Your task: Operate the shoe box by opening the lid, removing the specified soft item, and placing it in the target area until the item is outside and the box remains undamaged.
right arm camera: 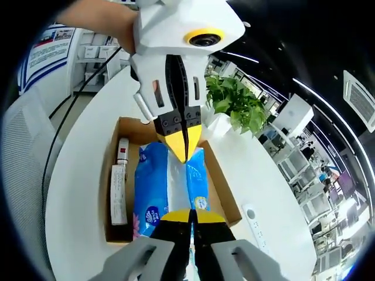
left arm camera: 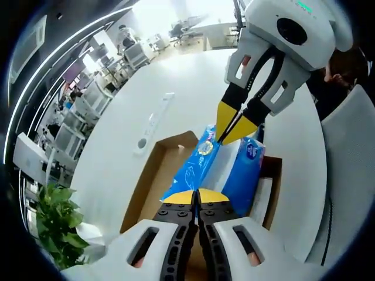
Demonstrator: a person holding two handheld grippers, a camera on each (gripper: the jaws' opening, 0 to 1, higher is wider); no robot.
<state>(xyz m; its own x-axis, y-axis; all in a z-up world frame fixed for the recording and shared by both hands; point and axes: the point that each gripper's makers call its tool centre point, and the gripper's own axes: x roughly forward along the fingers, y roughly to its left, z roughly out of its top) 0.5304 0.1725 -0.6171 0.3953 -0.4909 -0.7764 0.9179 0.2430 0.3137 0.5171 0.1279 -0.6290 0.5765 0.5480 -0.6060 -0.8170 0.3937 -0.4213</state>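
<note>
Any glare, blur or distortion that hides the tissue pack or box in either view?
Left gripper view: windows at top blown out, fisheye curves the table; tissue pack and box sharp. Right gripper view: evenly lit, pack readable, background shelves soft and bent near the rim.

My view: white round table point(left arm camera: 193, 88), potted plant point(right arm camera: 237, 105), office desks point(left arm camera: 76, 117) beyond, bright ceiling light strips point(left arm camera: 64, 44).

Open-plan office: rows of desks point(left arm camera: 82, 111), office chairs point(left arm camera: 176, 29), potted plant point(right arm camera: 237, 105).
</note>
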